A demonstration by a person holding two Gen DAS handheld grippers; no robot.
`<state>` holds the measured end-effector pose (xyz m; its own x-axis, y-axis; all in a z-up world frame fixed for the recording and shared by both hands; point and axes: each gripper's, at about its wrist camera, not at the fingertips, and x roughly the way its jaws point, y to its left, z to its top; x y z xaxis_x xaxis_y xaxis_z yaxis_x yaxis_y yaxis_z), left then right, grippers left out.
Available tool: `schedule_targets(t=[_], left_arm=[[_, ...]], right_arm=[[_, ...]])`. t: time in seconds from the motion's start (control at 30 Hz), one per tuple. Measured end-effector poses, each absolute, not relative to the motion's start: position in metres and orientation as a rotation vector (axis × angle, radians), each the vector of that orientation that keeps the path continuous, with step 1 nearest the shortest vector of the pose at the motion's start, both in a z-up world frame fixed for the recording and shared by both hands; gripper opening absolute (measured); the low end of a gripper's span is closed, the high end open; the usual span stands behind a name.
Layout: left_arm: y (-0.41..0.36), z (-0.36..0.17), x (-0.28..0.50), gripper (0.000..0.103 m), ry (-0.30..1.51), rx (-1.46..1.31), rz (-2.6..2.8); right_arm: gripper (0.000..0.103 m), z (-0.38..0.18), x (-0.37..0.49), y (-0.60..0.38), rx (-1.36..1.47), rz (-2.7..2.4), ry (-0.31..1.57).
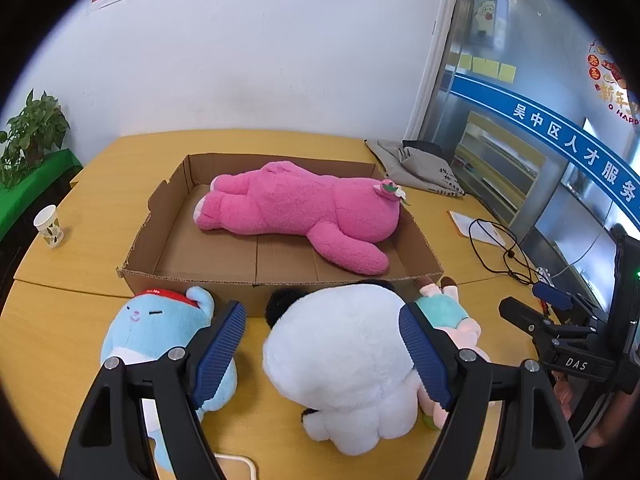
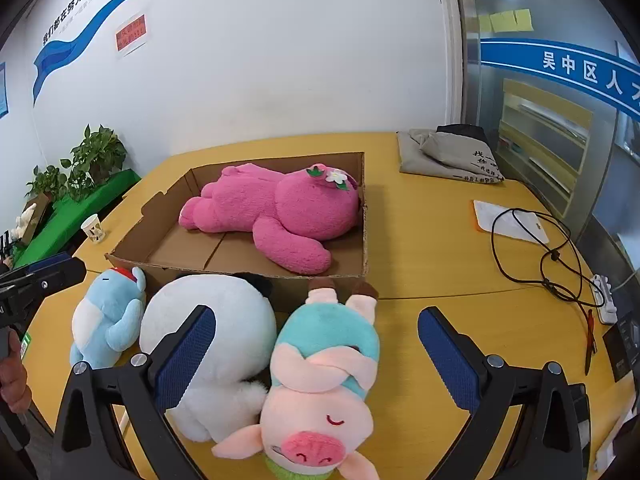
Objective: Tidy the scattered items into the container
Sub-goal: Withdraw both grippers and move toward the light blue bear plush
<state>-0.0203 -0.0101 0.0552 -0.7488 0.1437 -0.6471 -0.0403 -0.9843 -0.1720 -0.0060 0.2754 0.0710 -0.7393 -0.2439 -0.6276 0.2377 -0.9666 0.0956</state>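
**One toy boxed, three still out**

The pink plush bear (image 1: 304, 208) lies in the cardboard tray (image 1: 140, 240). On the worktop (image 1: 80, 320) remain the blue plush (image 1: 160, 332), white plush (image 1: 340, 360) and pig plush (image 2: 320, 380). Left tool (image 1: 322, 344) and right tool (image 2: 316, 356) both gape, gripping nothing. "DAS" marks the right tool.

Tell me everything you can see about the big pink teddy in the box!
The pink plush bear looks fluffy and soft, bright pink all over with paler pink soles on its feet. It wears a small strawberry and a white flower on its head. It lies stretched out inside the shallow cardboard box, head toward the right wall, feet to the left, one arm flopped toward the front. Only the box touches it; no fingers are near it.
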Motion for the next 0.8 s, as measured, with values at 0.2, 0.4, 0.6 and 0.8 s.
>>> schedule_targets(t=[0.2, 0.4, 0.6, 0.8], left_arm=[[-0.010, 0.053, -0.016, 0.079, -0.220, -1.089, 2.842], [-0.013, 0.047, -0.015, 0.079, -0.163, -1.119, 2.836], [-0.032, 0.047, -0.014, 0.079, -0.150, -1.091, 2.817], [-0.094, 0.038, -0.007, 0.079, -0.293, -1.097, 2.775]], right_arm=[[0.103, 0.070, -0.005, 0.281, 0.979, -2.691, -0.013], [0.103, 0.067, -0.006, 0.274, 0.976, -2.669, 0.000], [0.103, 0.065, -0.006, 0.262, 0.987, -2.684, 0.000], [0.103, 0.059, -0.005, 0.236, 0.994, -2.659, 0.004]])
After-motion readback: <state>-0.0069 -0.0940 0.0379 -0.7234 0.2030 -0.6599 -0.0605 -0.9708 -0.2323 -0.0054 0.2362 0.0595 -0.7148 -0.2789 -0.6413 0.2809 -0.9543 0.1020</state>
